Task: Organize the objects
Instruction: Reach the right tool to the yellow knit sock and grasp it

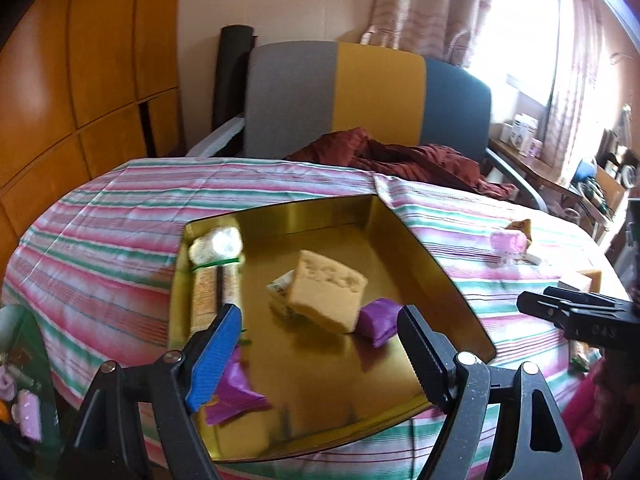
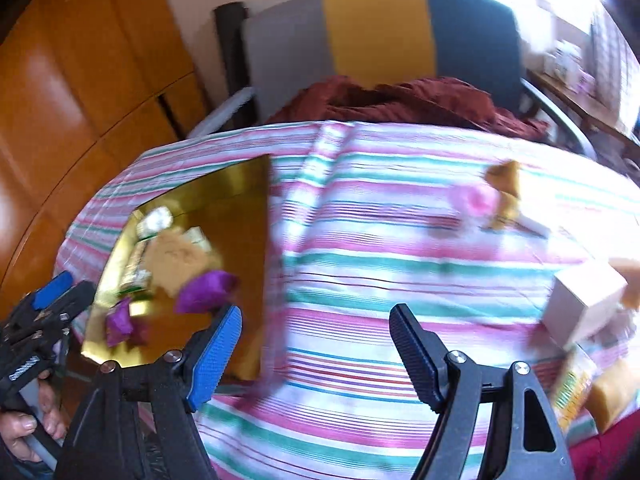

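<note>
A gold tin tray (image 1: 452,276) lies on the striped tablecloth; it also shows in the right wrist view (image 2: 244,196). In it are a yellow sponge (image 1: 326,294), two purple packets (image 1: 378,320) (image 1: 234,394), a white roll (image 1: 218,244) and a long printed packet (image 1: 208,296). My left gripper (image 1: 320,316) is open and empty, above the tray's near side. My right gripper (image 2: 316,316) is open and empty over the cloth, right of the tray. A pink object (image 2: 480,200), a tan object (image 2: 506,184) and a white box (image 2: 580,300) lie on the cloth to the right.
A grey, yellow and blue chair (image 1: 372,92) with a maroon cloth (image 1: 404,156) stands behind the table. A wooden wardrobe (image 1: 72,80) is at the left. Yellow packets (image 2: 576,392) lie at the table's right edge. The right wrist view is blurred.
</note>
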`<state>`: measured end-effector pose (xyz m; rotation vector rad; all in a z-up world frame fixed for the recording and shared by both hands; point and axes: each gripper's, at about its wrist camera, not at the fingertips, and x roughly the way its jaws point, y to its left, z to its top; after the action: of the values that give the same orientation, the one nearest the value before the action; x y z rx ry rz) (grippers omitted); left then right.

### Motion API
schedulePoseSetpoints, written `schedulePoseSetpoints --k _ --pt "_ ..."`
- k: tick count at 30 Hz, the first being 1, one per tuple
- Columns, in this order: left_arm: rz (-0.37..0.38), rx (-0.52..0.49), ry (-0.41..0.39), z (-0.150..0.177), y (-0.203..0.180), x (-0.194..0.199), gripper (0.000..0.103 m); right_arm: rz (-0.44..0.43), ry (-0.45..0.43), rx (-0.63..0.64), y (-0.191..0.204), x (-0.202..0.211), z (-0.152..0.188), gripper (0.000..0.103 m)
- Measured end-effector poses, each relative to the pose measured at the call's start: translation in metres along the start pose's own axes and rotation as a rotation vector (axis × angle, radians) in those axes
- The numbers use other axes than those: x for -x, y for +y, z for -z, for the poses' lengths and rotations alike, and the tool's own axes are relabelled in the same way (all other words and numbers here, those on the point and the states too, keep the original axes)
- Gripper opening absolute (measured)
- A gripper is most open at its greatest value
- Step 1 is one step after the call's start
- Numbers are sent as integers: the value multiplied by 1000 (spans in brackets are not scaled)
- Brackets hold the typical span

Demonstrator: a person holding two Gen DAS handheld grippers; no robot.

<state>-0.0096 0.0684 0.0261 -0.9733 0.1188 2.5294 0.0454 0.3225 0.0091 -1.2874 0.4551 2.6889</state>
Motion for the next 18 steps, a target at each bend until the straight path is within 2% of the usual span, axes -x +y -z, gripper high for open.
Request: schedulePoseSetpoints --k 11,18 --pt "131 -127 33 -10 -62 -18 81 144 -39 -190 -94 28 2 78" --pt "224 -179 49 -22 -96 -31 81 140 -84 -282 -134 37 -18 78"
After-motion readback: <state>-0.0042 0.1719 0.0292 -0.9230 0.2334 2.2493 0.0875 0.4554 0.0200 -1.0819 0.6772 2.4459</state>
